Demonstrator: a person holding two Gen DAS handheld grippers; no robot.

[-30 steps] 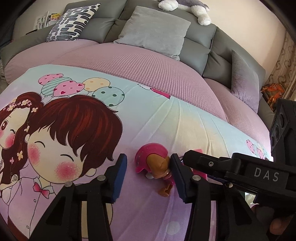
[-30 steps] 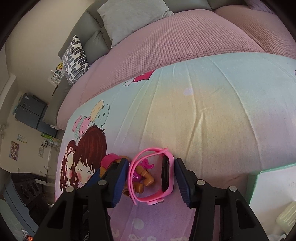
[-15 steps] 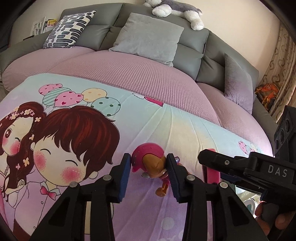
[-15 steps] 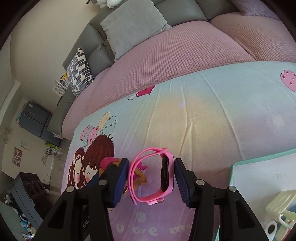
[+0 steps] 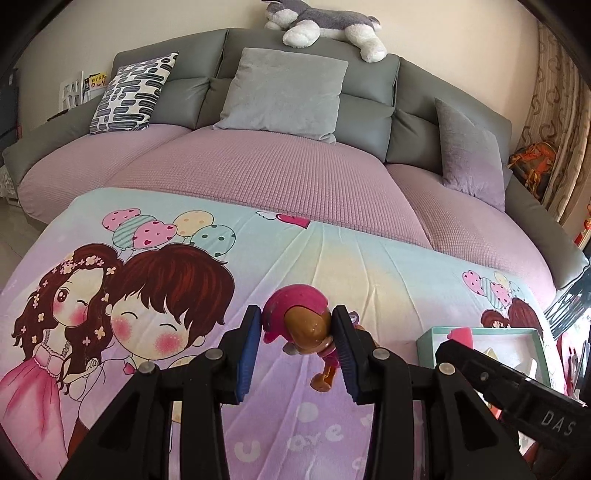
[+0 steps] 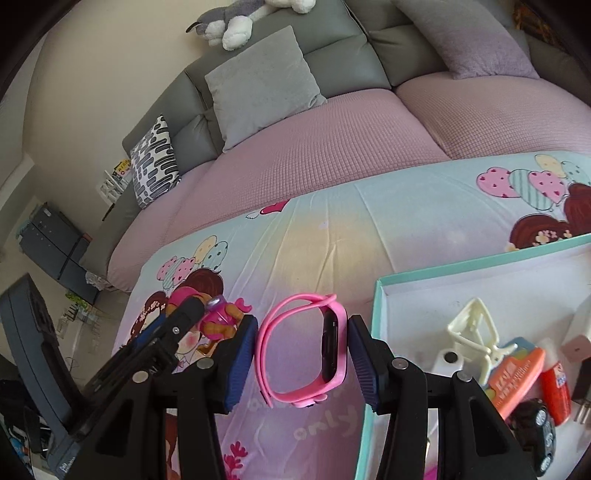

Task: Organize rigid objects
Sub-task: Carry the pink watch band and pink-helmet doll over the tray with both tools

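Observation:
My left gripper [image 5: 297,332] is shut on a pink-helmeted toy pup figure [image 5: 299,317], held by the head above the cartoon bedsheet [image 5: 332,266]. The figure also shows in the right wrist view [image 6: 218,319]. My right gripper [image 6: 301,354] is shut on a pink smartwatch [image 6: 306,350], its blue pads pressing the strap and the black-faced body, above the sheet. A teal-rimmed box [image 6: 376,332] lies just right of the watch and holds several small items. Its corner shows in the left wrist view [image 5: 428,334].
In the box lie a white plastic clip [image 6: 472,332], an orange card [image 6: 517,373] and a black toy car [image 6: 535,424]. Beyond the sheet are a pink mattress cover [image 5: 280,173], grey cushions [image 5: 284,94] and a plush husky [image 5: 325,26].
Both grippers have risen, each lifting its object off the sheet. The left jaws closed onto the toy figure. The box has come into view beside the watch.

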